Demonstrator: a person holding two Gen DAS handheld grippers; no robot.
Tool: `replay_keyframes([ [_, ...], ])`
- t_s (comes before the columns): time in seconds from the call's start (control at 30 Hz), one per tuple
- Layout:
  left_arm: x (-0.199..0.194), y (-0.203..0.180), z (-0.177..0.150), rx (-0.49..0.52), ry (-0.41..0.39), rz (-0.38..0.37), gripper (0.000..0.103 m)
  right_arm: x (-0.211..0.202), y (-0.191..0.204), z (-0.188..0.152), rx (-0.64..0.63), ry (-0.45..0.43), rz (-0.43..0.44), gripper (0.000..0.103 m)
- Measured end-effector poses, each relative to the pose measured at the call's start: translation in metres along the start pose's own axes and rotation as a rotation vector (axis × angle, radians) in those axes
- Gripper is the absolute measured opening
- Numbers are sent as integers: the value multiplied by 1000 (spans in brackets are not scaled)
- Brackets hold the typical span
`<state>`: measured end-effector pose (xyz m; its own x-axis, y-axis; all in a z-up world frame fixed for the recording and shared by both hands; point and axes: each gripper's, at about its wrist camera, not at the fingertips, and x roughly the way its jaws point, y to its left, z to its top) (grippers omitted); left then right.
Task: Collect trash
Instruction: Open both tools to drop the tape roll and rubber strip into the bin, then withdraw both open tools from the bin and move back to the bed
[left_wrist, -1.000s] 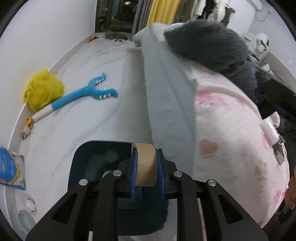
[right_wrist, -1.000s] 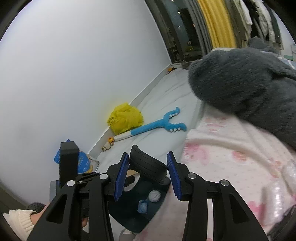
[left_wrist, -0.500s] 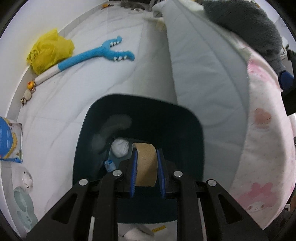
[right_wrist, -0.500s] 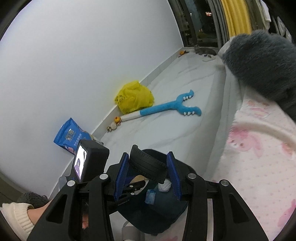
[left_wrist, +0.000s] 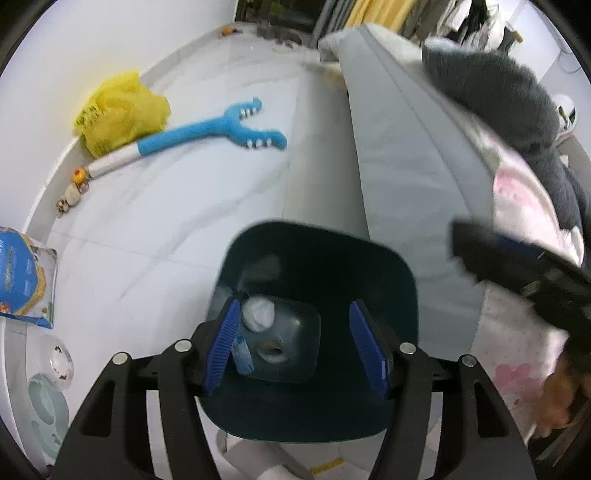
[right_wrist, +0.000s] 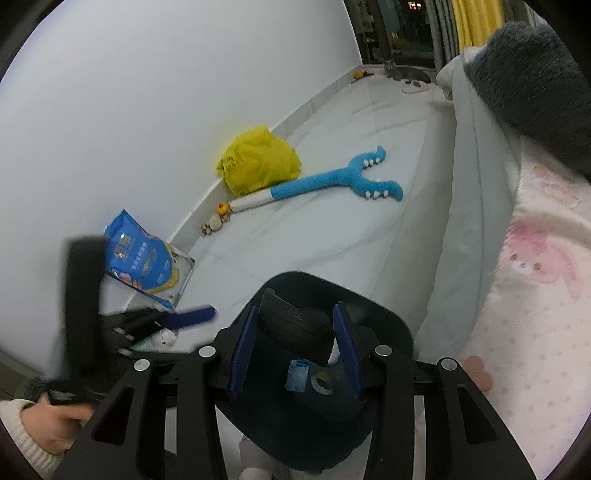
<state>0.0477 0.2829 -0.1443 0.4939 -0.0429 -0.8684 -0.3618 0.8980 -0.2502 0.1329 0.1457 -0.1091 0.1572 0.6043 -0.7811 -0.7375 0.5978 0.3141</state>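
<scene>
A dark teal trash bin (left_wrist: 391, 273) stands on the white floor beside the bed, also in the right wrist view (right_wrist: 384, 325). My left gripper (left_wrist: 295, 343) is open and empty above its mouth. At the bin's bottom lie a brown tape roll (left_wrist: 271, 349), a white crumpled wad (left_wrist: 258, 314) and a small blue packet (left_wrist: 242, 354). My right gripper (right_wrist: 295, 350) is shut on a black rubber tire (right_wrist: 295, 326) and holds it over the bin. The tape roll (right_wrist: 322, 382) and blue packet (right_wrist: 297, 374) show below it.
A bed with a grey side (left_wrist: 406, 147), pink-print blanket (right_wrist: 535, 314) and dark fuzzy blanket (left_wrist: 498, 85) borders the right. On the floor by the wall lie a yellow bag (left_wrist: 118, 110), a blue plush toy (left_wrist: 207, 133), a blue pouch (right_wrist: 144, 262) and pet bowls (left_wrist: 48, 402).
My left gripper has opened and the brown tape roll has dropped into the bin. My right gripper with the tire has moved over the bin's mouth.
</scene>
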Motion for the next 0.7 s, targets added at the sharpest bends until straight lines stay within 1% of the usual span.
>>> replay_keyframes([
  [0.4,-59,6,19,-7,-182,-24,66,46,5,-11,4,135,-42,43],
  [0.57,-74,4,24,10,-230,-34,63,62,7,-17,-2,189,-60,43],
  [0.7,-83,4,26,24,-254,-40,60,70,9,-21,-8,218,-71,43],
])
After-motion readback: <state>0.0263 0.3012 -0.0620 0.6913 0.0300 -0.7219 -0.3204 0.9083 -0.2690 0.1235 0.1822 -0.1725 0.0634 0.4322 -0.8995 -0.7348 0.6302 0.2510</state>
